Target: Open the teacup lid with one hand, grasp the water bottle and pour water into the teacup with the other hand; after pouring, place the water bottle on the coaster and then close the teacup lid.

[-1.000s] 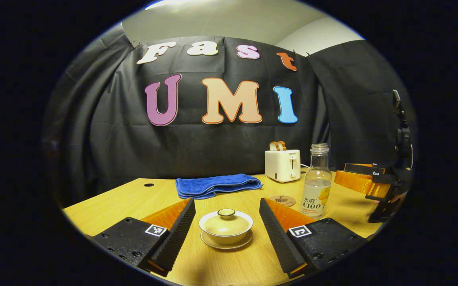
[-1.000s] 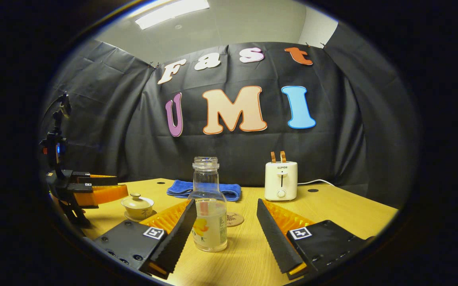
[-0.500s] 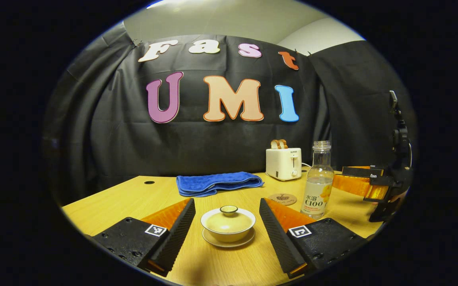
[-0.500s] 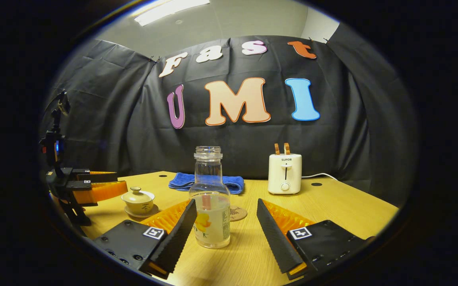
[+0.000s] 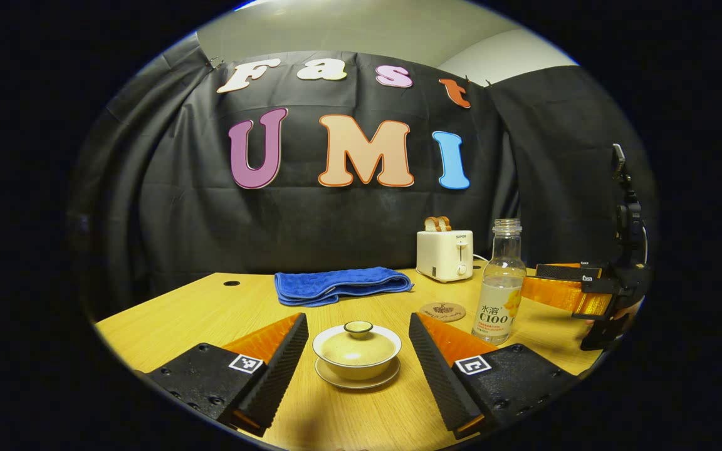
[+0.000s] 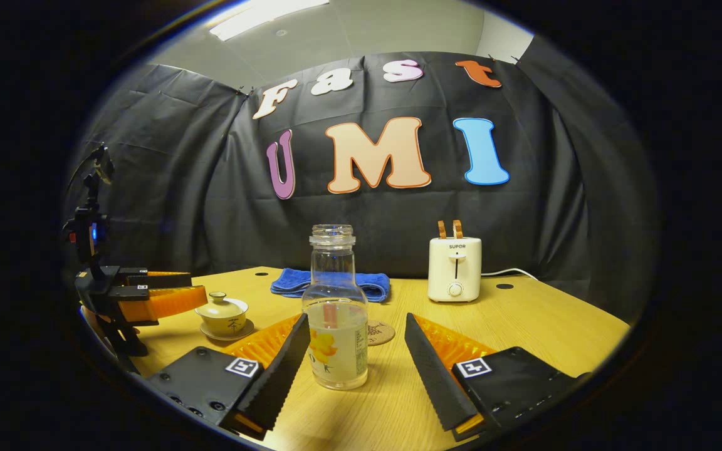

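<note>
Teacup [image 5: 356, 351], lid on, sits near the counter's [image 5: 198, 310] front edge between our open left claw [image 5: 358, 357] fingers, untouched. Over the last second we crept both claws closer; the bottle [image 6: 337, 313], uncapped, now stands between our open right claw [image 6: 356, 360] fingers, nearer the left one, so both grasps seem imminent. Coaster [image 6: 378, 332] waits behind it. We leave labels unread.
</note>
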The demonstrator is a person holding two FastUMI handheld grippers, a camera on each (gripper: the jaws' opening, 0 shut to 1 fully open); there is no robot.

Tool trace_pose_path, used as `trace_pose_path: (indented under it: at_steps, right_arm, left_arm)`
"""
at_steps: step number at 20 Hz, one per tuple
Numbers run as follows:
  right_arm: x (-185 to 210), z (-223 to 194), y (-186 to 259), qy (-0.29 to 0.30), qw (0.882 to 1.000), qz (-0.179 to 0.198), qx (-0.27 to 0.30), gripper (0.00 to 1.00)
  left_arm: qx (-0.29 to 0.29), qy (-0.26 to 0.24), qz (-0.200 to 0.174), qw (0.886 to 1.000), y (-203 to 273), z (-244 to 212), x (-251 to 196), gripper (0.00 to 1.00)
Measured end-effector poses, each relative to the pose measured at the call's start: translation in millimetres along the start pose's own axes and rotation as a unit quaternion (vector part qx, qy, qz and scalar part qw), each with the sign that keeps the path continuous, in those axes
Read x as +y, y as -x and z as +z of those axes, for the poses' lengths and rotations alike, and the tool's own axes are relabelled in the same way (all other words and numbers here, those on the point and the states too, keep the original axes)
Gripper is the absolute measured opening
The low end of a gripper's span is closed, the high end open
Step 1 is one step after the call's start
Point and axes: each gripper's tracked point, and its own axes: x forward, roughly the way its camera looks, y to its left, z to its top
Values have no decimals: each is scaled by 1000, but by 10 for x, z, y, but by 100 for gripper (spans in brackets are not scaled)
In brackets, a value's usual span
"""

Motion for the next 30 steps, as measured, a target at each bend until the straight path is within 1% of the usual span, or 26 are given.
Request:
trace_pose_path:
  at_steps: [1, 2, 3, 6, 7, 8, 10, 11, 12, 15, 16, 17, 18, 19, 20, 21, 22, 23, 24, 25, 26, 27, 29, 30]
  right_arm:
    - [11, 1, -4, 0, 1000, 2, 0, 97]
    - [12, -5, -5, 0, 1000, 3, 0, 97]
    - [12, -1, -4, 0, 1000, 4, 0, 97]
    - [32, -1, -7, 0, 1000, 9, 0, 97]
    - [51, -1, -9, -1, 1000, 14, 2, 99]
    - [70, -21, -13, -1, 1000, 18, 3, 97]
    - [61, -20, 1, -1, 1000, 20, 2, 97]
    - [64, -13, -1, -1, 1000, 21, 2, 100]
    - [75, -10, -2, -1, 1000, 22, 2, 97]
    - [72, -19, -2, -1, 1000, 23, 2, 97]
    - [75, -16, -3, -1, 1000, 23, 2, 97]
    - [73, -16, -7, -1, 1000, 23, 2, 94]
    - [74, -15, -3, -1, 1000, 23, 2, 97]
    - [75, -9, -5, -1, 1000, 23, 2, 94]
    - [76, -16, -5, -1, 1000, 23, 2, 97]
    - [72, -11, -10, -1, 1000, 23, 2, 97]
    - [72, -19, -3, -1, 1000, 23, 2, 97]
    - [74, -9, -6, -1, 1000, 23, 2, 97]
    - [76, -18, -11, -1, 1000, 23, 2, 97]
    - [75, -14, -11, -1, 1000, 23, 2, 97]
    - [74, -18, -6, -1, 1000, 23, 2, 97]
    - [78, -14, -7, -1, 1000, 24, 2, 97]
    - [75, -17, -13, -1, 1000, 24, 2, 97]
    - [77, -15, -14, -1, 1000, 24, 2, 97]
  left_arm:
    - [-1, -2, -3, 1000, -15, 1, -20, 95]
    - [0, -1, -8, 1000, -13, 1, -37, 92]
    - [-2, -2, -12, 1000, -17, 0, -40, 95]
    - [0, -2, -17, 1000, -57, -9, -41, 95]
    - [1, -3, -18, 1000, -90, -16, -42, 95]
    - [2, -3, -18, 1000, -126, -17, -37, 95]
    - [7, -3, -20, 1000, -180, -33, -36, 95]
    - [9, -2, -23, 1000, -228, -42, -41, 95]
    - [11, -2, -27, 1000, -267, -46, -54, 95]
    - [29, -2, -35, 999, -361, -110, -64, 95]
    - [36, -2, -36, 999, -386, -133, -62, 93]
    - [43, -2, -35, 998, -419, -155, -56, 89]
    - [50, -2, -33, 998, -450, -172, -41, 86]
    - [55, -3, -31, 998, -467, -196, -39, 81]
    - [58, -3, -31, 998, -484, -203, -39, 78]
    - [55, -4, -31, 998, -496, -195, -35, 72]
    - [51, -4, -29, 998, -509, -167, -20, 69]
    - [51, -3, -26, 998, -521, -179, -7, 60]
    - [53, -3, -25, 998, -527, -194, 3, 55]
    - [56, -4, -23, 998, -535, -200, -6, 47]
    - [60, -5, -20, 998, -540, -219, -1, 46]
    - [64, -6, -19, 998, -545, -234, 6, 40]
    - [73, -8, -19, 997, -548, -263, -1, 37]
    - [72, -9, -18, 997, -545, -257, 2, 34]
